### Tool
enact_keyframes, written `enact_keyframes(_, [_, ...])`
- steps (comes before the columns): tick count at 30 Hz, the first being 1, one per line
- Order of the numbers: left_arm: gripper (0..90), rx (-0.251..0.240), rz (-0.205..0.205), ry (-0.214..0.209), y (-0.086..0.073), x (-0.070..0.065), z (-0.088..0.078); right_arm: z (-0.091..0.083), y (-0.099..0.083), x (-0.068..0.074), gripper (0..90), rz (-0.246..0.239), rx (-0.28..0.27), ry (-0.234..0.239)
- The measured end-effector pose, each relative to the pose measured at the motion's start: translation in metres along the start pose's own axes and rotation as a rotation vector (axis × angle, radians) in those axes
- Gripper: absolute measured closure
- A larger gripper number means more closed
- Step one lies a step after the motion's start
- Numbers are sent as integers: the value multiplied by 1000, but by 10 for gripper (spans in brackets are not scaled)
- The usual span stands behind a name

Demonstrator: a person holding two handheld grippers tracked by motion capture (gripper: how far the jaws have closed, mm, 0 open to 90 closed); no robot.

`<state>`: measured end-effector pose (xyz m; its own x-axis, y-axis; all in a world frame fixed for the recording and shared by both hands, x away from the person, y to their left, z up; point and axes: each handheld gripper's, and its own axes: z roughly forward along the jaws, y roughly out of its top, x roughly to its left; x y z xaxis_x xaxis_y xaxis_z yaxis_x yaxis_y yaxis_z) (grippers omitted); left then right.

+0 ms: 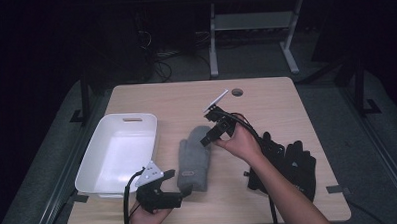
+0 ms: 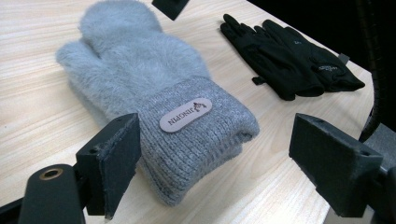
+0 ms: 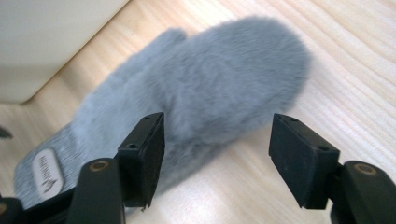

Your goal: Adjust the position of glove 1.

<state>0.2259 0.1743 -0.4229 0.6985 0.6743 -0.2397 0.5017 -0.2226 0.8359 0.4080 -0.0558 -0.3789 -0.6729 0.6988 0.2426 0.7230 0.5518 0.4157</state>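
A grey fuzzy mitten [image 1: 194, 157] lies flat on the wooden table [image 1: 266, 104], its ribbed cuff with an oval label toward the front edge. My left gripper [image 1: 175, 188] is low at the front, open, with its jaws on either side of the cuff corner and not touching it. In the left gripper view the cuff of the mitten [image 2: 154, 79] sits between the wide jaws of that gripper [image 2: 215, 158]. My right gripper [image 1: 211, 136] hovers over the mitten's fluffy tip. Its own view shows the gripper [image 3: 217, 154] open above the mitten [image 3: 210, 88].
A white plastic bin [image 1: 90, 151] stands left of the mitten, and its wall [image 3: 46, 37] is close by in the right gripper view. A pair of black gloves [image 1: 288, 161] lies at the right, partly under the right forearm, and the gloves [image 2: 289, 56] appear again in the left gripper view.
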Motion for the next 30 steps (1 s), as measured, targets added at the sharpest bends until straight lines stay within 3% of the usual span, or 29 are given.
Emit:
enact_keyframes(10, [167,4,3,-7,1,-2,3,19,11,-21,312,108,-28,14])
enact_keyframes(20, [167,6,7,-11,2,-3,3,50,17,-27,306,167,29,7])
enact_keyframes(26, [167,2,6,-14,2,-4,4,63,17,-30,367,189,47,35])
enact_keyframes(30, [168,-4,7,-15,4,-6,2,66,16,-31,532,197,41,88])
